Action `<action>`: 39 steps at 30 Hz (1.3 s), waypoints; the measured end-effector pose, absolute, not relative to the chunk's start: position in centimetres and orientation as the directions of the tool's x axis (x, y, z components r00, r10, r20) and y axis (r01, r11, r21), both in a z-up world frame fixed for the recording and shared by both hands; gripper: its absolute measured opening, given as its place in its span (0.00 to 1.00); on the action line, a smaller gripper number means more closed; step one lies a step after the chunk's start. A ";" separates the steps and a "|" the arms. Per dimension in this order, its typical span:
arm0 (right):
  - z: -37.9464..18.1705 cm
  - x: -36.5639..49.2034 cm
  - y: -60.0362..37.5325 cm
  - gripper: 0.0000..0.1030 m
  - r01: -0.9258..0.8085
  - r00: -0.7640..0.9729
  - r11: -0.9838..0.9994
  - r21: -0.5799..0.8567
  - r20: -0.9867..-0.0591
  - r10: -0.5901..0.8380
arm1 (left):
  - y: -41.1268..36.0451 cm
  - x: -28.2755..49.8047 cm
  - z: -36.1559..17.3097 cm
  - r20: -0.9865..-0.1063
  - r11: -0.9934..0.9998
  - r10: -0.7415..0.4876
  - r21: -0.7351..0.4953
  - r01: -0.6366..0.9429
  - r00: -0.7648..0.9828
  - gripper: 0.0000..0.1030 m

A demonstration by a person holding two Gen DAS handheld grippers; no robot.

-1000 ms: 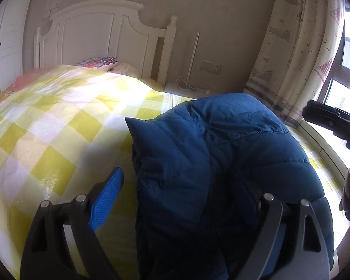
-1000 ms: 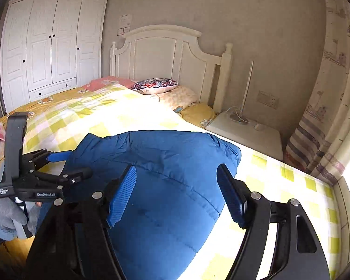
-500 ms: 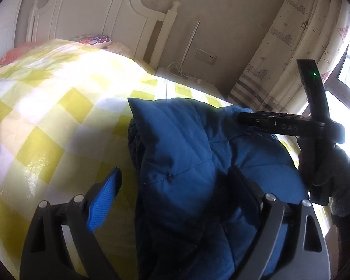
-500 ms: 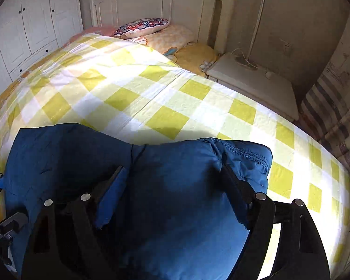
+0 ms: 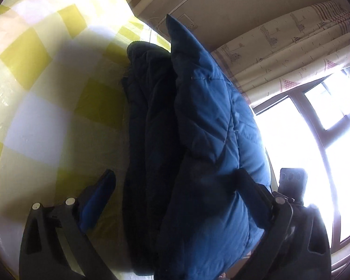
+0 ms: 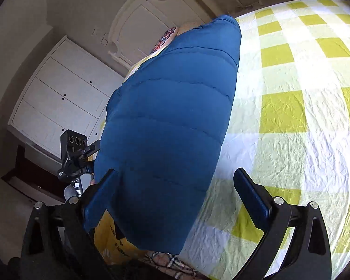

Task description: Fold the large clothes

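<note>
A blue quilted puffer jacket [image 5: 205, 126] lies folded in thick layers on the yellow-and-white checked bedcover [image 5: 46, 98]. My left gripper [image 5: 175, 193] is open, its jaws wide on either side of the jacket's near edge, the right finger [image 5: 252, 193] pressed against the fabric. In the right wrist view the jacket [image 6: 170, 121] fills the space between the open jaws of my right gripper [image 6: 175, 193], lying on the bedcover [image 6: 291, 116]. The left gripper's body [image 6: 74, 154] shows beyond the jacket's left side.
White wardrobe [image 6: 58, 98] and white headboard [image 6: 147, 23] stand behind the bed. A patterned pillow [image 6: 165, 37] peeks past the jacket. Curtain [image 5: 291, 46] and bright window [image 5: 315, 140] lie right of the bed. Yellow and plaid items [image 6: 119, 245] sit under the jacket's near end.
Both grippers have tilted sharply and moved in close, so the jacket now sits between each pair of open jaws. The jacket's edge stands up more.
</note>
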State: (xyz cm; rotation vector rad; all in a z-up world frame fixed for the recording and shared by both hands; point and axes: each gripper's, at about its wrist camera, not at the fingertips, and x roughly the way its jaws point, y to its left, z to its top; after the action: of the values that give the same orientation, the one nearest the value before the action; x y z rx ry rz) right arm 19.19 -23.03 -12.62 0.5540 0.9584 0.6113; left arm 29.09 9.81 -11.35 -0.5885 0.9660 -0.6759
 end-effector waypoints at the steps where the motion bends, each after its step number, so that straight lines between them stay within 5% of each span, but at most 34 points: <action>1: -13.1 19.4 -22.8 0.94 -0.226 0.427 0.673 0.705 -0.549 0.719 | 9.7 29.1 -11.4 -0.529 0.655 -0.741 -0.707 0.269 0.414 0.98; 6: -13.4 21.3 -20.2 0.96 -0.259 0.401 0.649 0.716 -0.531 0.746 | 8.9 29.8 -12.1 -0.539 0.635 -0.765 -0.722 0.275 0.352 0.98; 8: -12.9 21.2 -19.0 0.96 -0.296 0.427 0.679 0.672 -0.542 0.724 | 9.1 30.6 -12.9 -0.488 0.556 -0.824 -0.793 0.250 0.287 0.77; 9: -12.5 20.9 -18.8 0.94 -0.318 0.453 0.689 0.652 -0.534 0.714 | 9.2 30.6 -13.1 -0.475 0.542 -0.832 -0.805 0.241 0.286 0.74; 11: -11.9 19.9 -18.6 0.81 -0.351 0.525 0.725 0.592 -0.517 0.676 | 9.2 30.1 -13.1 -0.455 0.534 -0.836 -0.805 0.260 0.307 0.59; 16: -9.0 19.6 -19.6 0.73 -0.378 0.676 0.791 0.480 -0.441 0.591 | 6.3 29.9 -9.9 -0.419 0.560 -0.814 -0.751 0.351 0.402 0.43; 23: -3.9 24.3 -25.9 0.72 -0.331 0.802 0.832 0.446 -0.331 0.497 | -0.7 36.7 -4.7 -0.325 0.513 -0.843 -0.725 0.459 0.429 0.42; 29: -10.5 29.3 -31.6 0.71 -0.128 0.729 0.840 0.527 -0.525 0.440 | -6.1 42.7 -11.0 -0.471 0.581 -0.805 -0.749 0.318 0.362 0.49; 33: -10.7 28.4 -32.1 0.74 -0.109 0.737 0.839 0.533 -0.523 0.428 | -5.7 42.3 -12.4 -0.435 0.560 -0.812 -0.767 0.312 0.388 0.56; 35: -9.6 28.5 -31.6 0.87 -0.099 0.745 0.867 0.489 -0.541 0.391 | -5.4 42.1 -12.1 -0.460 0.585 -0.797 -0.748 0.314 0.391 0.62; 39: -8.0 26.3 -32.1 0.87 -0.062 0.764 0.856 0.513 -0.527 0.371 | -4.0 40.8 -9.5 -0.495 0.657 -0.736 -0.689 0.307 0.462 0.70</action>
State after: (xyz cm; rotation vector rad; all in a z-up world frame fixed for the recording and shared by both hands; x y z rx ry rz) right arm 26.30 -32.15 -8.01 0.4959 0.6643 0.2458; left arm 40.83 -4.01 -9.50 -0.5606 0.8698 -0.6840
